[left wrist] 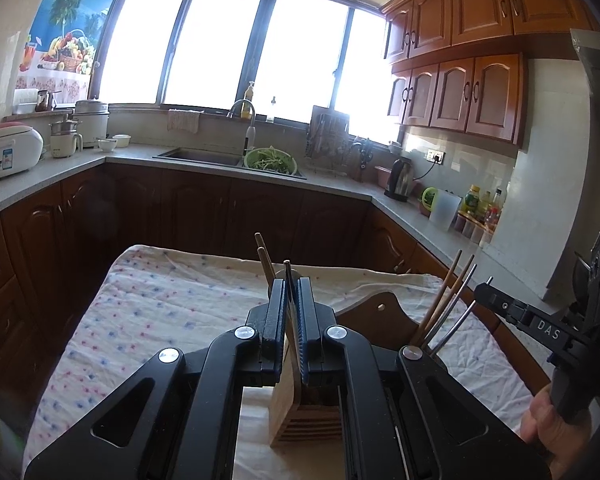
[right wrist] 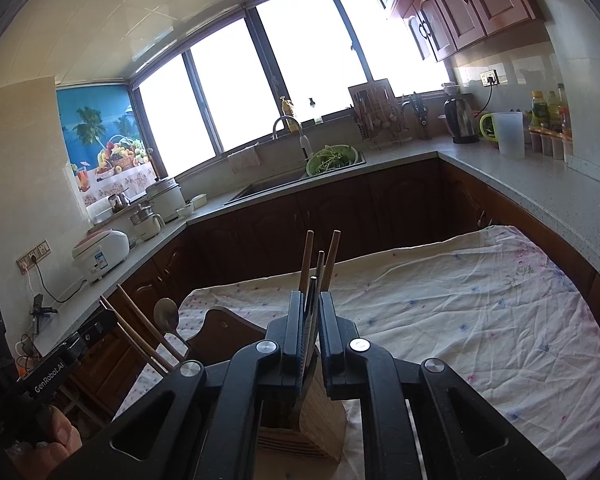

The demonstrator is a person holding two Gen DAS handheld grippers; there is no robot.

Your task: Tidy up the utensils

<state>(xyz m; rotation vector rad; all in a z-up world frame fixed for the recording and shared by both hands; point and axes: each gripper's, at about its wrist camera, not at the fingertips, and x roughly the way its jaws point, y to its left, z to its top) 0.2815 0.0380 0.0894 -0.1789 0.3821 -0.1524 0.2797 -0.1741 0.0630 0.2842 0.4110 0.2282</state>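
A wooden slatted utensil holder (left wrist: 296, 412) stands on the cloth-covered table (left wrist: 160, 312), right under both grippers; it also shows in the right wrist view (right wrist: 320, 420). My left gripper (left wrist: 291, 280) is shut on a thin dark utensil that stands upright over the holder's left part, beside two wooden chopsticks (left wrist: 265, 258). My right gripper (right wrist: 311, 298) is closed on a thin metal utensil (right wrist: 313, 292) over the holder's right part, among wooden chopsticks (right wrist: 306, 256). More chopsticks and metal sticks (left wrist: 448, 300) stand in the holder. A spoon (right wrist: 167, 314) stands at its left.
A dark wooden board (left wrist: 384, 308) lies behind the holder. Kitchen counters run around the table, with a sink (left wrist: 204, 156), a green colander (left wrist: 270, 160), a kettle (left wrist: 400, 180), a rice cooker (left wrist: 8, 152) and bottles (left wrist: 480, 204). Upper cabinets hang at right.
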